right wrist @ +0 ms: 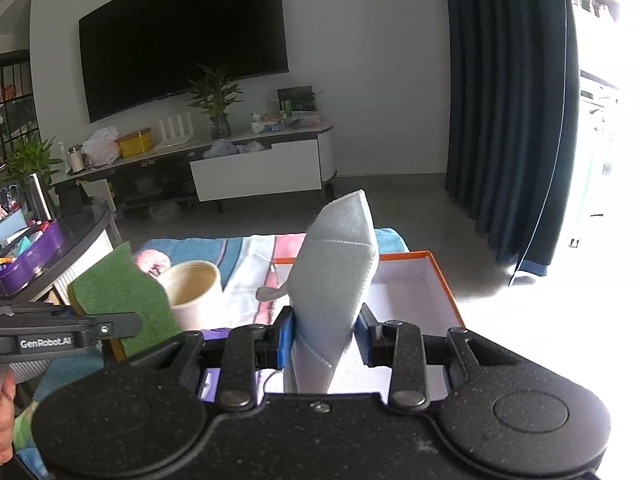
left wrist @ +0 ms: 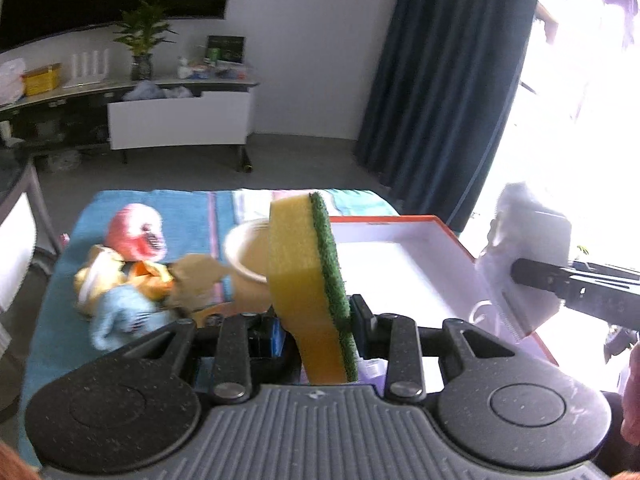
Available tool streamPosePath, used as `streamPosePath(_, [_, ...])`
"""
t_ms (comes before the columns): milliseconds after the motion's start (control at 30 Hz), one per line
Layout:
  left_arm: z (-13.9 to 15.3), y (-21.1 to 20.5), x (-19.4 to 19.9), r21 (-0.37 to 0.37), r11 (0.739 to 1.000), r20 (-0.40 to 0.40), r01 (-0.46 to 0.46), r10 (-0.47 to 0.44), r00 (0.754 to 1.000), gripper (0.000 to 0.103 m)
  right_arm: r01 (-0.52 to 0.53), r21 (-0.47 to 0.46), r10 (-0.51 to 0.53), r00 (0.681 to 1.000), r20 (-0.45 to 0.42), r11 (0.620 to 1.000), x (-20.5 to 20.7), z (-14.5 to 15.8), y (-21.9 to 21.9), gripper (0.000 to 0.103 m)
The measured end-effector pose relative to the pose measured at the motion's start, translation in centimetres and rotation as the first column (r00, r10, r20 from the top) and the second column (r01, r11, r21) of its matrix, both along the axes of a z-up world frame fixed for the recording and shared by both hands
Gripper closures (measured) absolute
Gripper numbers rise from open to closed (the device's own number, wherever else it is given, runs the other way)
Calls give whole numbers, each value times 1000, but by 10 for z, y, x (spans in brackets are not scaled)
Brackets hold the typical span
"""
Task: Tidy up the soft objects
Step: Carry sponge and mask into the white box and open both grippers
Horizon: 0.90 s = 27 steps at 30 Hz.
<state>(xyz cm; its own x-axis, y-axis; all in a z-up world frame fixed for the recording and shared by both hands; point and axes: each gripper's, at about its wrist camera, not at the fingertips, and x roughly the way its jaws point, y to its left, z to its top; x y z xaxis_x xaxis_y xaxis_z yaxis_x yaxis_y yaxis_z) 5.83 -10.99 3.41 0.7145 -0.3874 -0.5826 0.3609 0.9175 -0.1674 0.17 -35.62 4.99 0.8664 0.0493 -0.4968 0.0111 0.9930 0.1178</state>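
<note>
Left claw (left wrist: 320, 320) clamps the upright sponge (left wrist: 304, 272); right claw (right wrist: 326, 340) clamps a mask (right wrist: 336, 272).

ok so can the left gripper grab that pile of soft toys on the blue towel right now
Probably not as things stand. The left gripper is already shut on the sponge, so its jaws are full. The toy pile lies uncovered on the blue towel with nothing over it, so the way looks free once the sponge is dropped.
</note>
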Motion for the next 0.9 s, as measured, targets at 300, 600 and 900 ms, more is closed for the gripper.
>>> streamPosePath(300, [-10,-53,24,16,997,-36,76,-75,996,69,18,-10,-18,999,-35,1000,19,-14,-28,63])
streamPosePath(600, [-25,-94,53,49,992,-76,114,-110,991,69,6,-28,-9,996,-85,1000,54,-28,-49,63])
streamPosePath(900, [-41,-130,82,100,988,-109,117,-106,988,69,-19,-30,15,992,-129,999,96,-42,-65,63])
